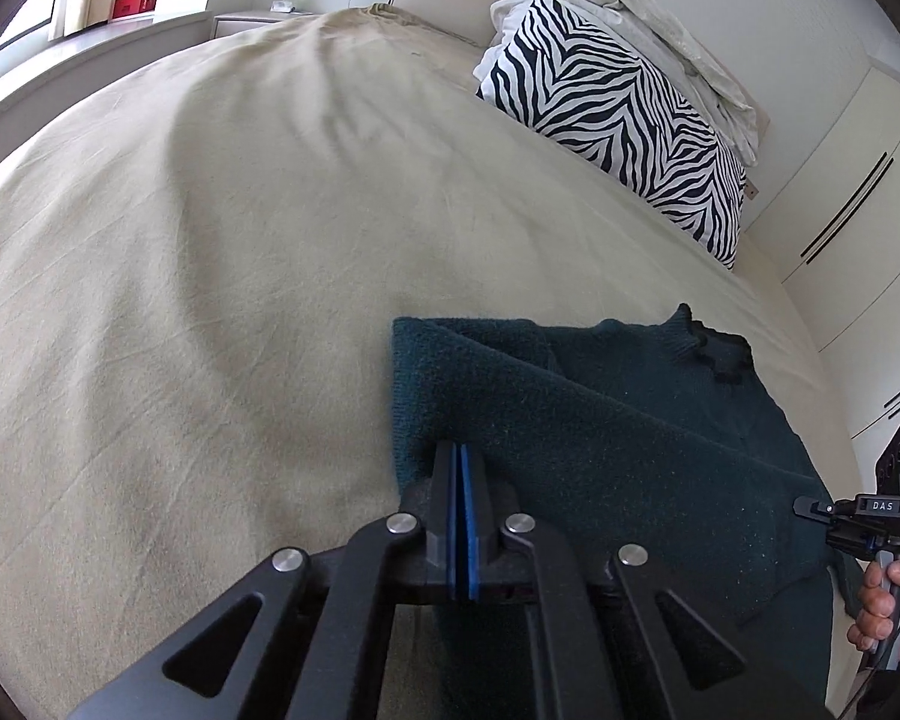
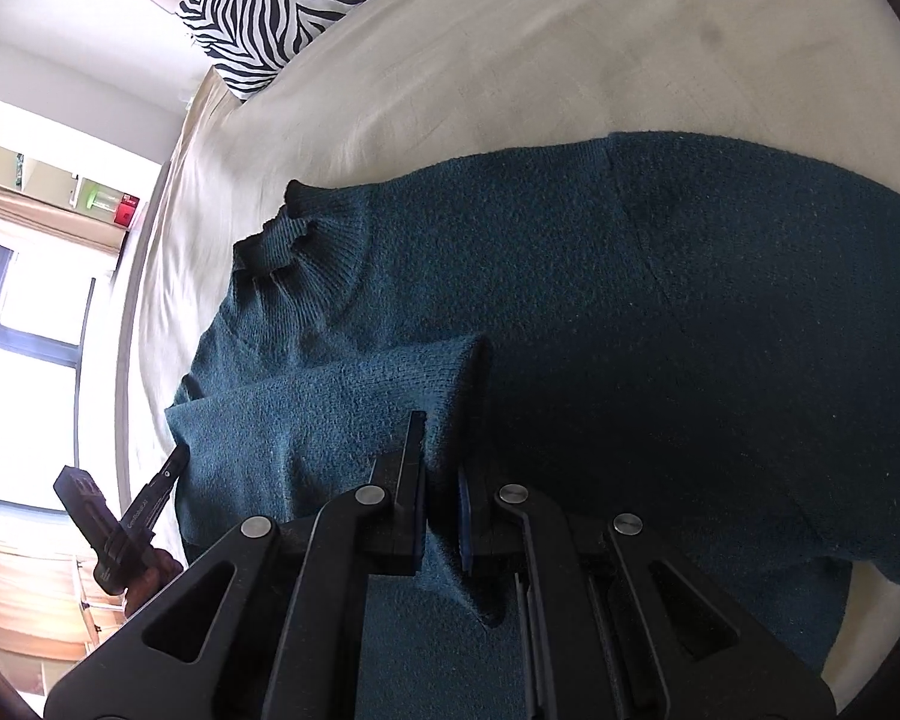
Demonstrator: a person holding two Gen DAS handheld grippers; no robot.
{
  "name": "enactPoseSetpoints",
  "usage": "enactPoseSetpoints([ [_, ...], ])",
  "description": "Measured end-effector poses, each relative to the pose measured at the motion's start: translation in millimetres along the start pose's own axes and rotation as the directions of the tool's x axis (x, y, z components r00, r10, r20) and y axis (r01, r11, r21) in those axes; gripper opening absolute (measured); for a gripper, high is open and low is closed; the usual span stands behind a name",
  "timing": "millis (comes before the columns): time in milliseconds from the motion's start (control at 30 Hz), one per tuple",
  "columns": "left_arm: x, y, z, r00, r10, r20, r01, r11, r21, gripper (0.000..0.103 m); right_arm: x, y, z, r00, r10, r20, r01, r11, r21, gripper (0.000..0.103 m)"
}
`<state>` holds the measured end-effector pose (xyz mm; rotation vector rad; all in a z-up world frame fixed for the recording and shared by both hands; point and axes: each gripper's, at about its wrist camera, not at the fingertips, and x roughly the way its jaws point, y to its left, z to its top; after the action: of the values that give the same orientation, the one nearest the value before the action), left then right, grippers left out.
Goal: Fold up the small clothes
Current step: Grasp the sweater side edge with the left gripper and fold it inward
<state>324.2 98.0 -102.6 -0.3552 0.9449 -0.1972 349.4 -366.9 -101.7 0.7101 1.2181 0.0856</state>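
A dark teal knit sweater [image 1: 618, 420] lies on the beige bed sheet [image 1: 210, 300], collar [image 1: 714, 354] toward the wardrobe side. My left gripper [image 1: 463, 468] has its jaws pressed together at the sweater's left edge; whether cloth sits between the pads is hidden. The right gripper [image 1: 810, 507] shows at the far right, held by a hand. In the right wrist view the sweater [image 2: 660, 300] fills the middle, its ribbed collar [image 2: 306, 246] at left. My right gripper [image 2: 444, 456] is shut on a folded sleeve [image 2: 354, 396]. The left gripper [image 2: 174, 465] shows at lower left.
A zebra-striped pillow [image 1: 624, 120] and a crumpled white blanket [image 1: 660, 30] lie at the head of the bed. White wardrobe doors [image 1: 852, 204] stand at the right. A window sill [image 1: 90, 48] and nightstand [image 1: 252, 21] are beyond the bed.
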Motion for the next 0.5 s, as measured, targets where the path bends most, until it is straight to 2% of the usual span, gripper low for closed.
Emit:
enactPoseSetpoints([
  [67,-6,-1,2,1.0,-0.012,0.004,0.012,1.0,-0.003,0.005,6,-10,-1,1.0,0.005,-0.006,-0.004,0.999,0.034,0.009],
  [100,-11,0,4,1.0,-0.028,0.015,0.028,0.999,-0.015,0.005,8,-16,-2,0.999,0.034,-0.006,-0.034,0.998,0.057,0.01],
  [200,-25,0,14,0.995,-0.086,0.054,0.089,0.995,-0.042,0.013,-2,-29,-6,0.997,0.072,0.032,-0.075,0.991,0.113,0.02],
  [267,-25,-3,21,0.99,-0.133,0.051,0.135,0.99,-0.047,0.013,-20,-32,-10,0.992,0.042,0.118,-0.056,0.992,0.117,0.038],
  [300,-24,-6,23,0.987,-0.151,0.044,0.153,0.987,-0.045,0.013,-29,-32,-13,0.986,0.044,0.16,-0.064,0.991,0.119,0.054],
  [367,-13,-8,25,0.979,-0.204,0.005,0.204,0.977,-0.058,0.013,-44,-31,-17,0.968,0.123,0.217,-0.151,0.981,0.119,0.056],
  [400,-5,-7,24,0.975,-0.222,-0.023,0.22,0.973,-0.072,0.013,-47,-27,-19,0.959,0.18,0.217,-0.206,0.973,0.101,0.056],
  [467,13,-3,16,0.979,-0.191,-0.071,0.184,0.979,-0.089,0.013,-43,-13,-23,0.942,0.289,0.169,-0.301,0.952,0.051,0.056],
  [500,16,1,11,0.978,-0.197,-0.063,0.19,0.977,-0.099,0.011,-37,-5,-26,0.938,0.321,0.128,-0.327,0.945,0.03,0.056],
])
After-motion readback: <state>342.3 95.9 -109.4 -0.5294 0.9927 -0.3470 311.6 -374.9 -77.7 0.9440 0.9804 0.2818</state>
